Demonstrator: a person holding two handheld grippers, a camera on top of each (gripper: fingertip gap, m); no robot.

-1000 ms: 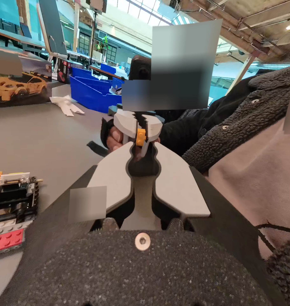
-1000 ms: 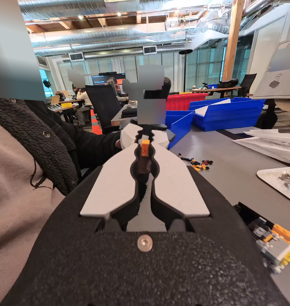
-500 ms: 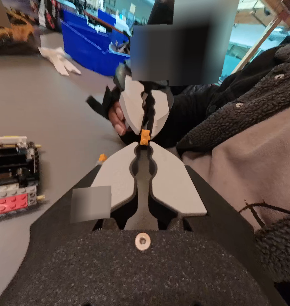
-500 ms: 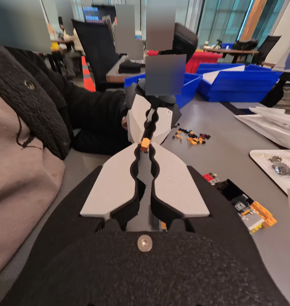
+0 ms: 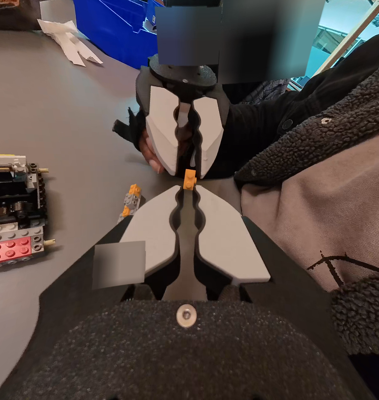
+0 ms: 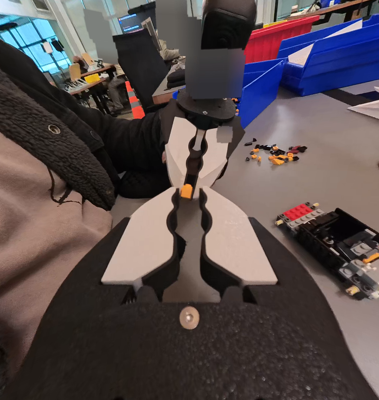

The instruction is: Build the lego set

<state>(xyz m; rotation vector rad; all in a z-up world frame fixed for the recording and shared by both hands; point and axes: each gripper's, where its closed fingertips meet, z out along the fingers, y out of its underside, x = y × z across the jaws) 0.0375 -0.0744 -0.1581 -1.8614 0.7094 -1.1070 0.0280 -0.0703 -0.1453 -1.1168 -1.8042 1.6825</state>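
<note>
The half-built car (image 5: 15, 207) is seen on the grey table (image 5: 76, 129), off to the left. The small orange brick (image 5: 189, 179) is pinched upright in the left gripper (image 5: 187, 188). The right gripper (image 5: 187, 171) is held spread, tip to tip just beyond it.

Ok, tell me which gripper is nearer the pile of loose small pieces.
Left. The left gripper is just beside the pile of loose pieces; the right gripper faces it from farther back.
</note>
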